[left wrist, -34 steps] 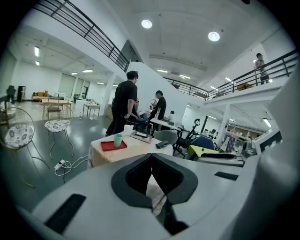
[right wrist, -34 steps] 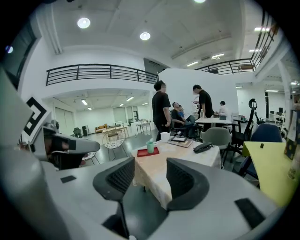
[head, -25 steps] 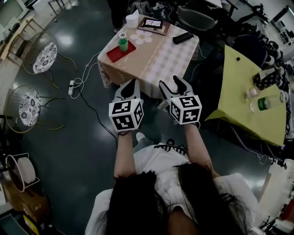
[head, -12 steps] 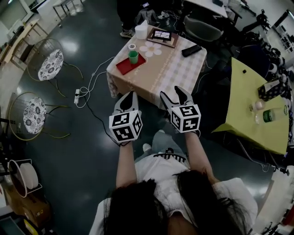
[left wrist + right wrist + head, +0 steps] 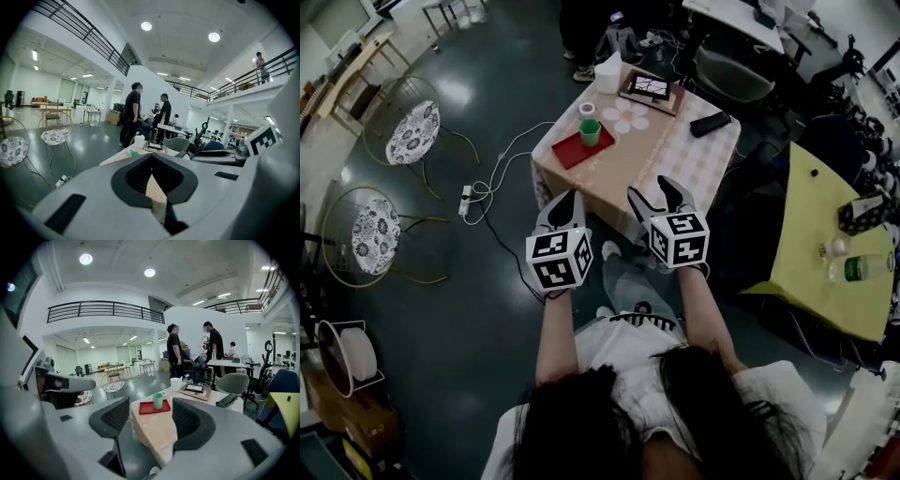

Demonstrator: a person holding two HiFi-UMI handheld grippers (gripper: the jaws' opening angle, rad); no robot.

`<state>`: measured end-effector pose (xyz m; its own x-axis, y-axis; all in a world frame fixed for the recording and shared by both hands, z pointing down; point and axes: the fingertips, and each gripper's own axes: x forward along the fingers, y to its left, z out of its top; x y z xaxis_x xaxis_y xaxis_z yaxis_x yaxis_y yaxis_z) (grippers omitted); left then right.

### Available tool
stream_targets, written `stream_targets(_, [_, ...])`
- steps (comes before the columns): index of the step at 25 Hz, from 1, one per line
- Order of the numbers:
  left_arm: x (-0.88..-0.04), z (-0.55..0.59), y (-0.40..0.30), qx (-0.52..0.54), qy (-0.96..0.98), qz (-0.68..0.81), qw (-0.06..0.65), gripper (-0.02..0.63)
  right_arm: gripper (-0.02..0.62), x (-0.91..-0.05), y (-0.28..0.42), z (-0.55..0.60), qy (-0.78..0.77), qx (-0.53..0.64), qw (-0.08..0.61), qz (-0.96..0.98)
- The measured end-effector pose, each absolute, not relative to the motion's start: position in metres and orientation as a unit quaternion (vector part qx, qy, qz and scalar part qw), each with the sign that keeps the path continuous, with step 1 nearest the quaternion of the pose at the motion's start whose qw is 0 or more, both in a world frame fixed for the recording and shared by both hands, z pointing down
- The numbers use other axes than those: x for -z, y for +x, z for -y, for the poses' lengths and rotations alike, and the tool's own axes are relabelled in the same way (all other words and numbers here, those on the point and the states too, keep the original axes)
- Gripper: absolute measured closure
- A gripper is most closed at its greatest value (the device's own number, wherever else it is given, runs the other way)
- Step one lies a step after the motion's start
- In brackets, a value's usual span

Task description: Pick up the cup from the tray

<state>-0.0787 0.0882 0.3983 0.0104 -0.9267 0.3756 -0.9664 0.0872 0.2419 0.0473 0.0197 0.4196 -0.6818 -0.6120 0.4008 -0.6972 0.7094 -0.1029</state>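
- Cup (image 5: pixel 591 133): green, upright on the red tray (image 5: pixel 569 152), at the bench's (image 5: pixel 675 159) far-left corner; well apart from both tongs
- Right tongs (image 5: pixel 657 192): jaws stood apart and just been opening, nothing between the pads; cup and tray are framed in the gap, far off
- Left tongs (image 5: pixel 566 199): tips closed together, nothing held

Risks, as judged
- The cup is set near the tray's far end, just beside a white roll (image 5: pixel 587 109); a wide jaw brought in askew could knock the roll or catch the cup's rim and tip it
- The tray looks light and lies close to the bench edge; it could be pushed along the cloth or over the side by a low approach
- A cable (image 5: pixel 492 178) is trailed on the floor left of the bench; it could be caught underfoot during the walk-up

Hard to make out
- Cup contents and any handle: too small to be told
- In the left gripper view only a green sliver of the cup is seen above the tongs' body
- Bench legs are covered by the cloth
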Motion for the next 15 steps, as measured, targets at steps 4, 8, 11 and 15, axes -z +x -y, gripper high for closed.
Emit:
stream_targets(4, [-0.401,-0.057,-0.101,-0.042,0.663,0.711,0.229,0.597,0.319,-0.425,0.024,0.014,0.348,-0.12,0.181,0.912])
stream_targets(8, [-0.408,-0.026,-0.117,-0.051,0.656,0.715,0.238,0.597,0.318,-0.438,0.009,0.045,0.336,-0.125,0.202,0.911])
stream_targets(11, [-0.412,-0.005,-0.13,-0.054,0.647,0.721,0.242,0.597,0.314,-0.446,-0.004,0.067,0.325,-0.132,0.211,0.912])
stream_targets(15, [-0.419,0.026,-0.142,-0.062,0.636,0.727,0.25,0.597,0.302,-0.456,-0.024,0.1,0.306,-0.132,0.224,0.916])
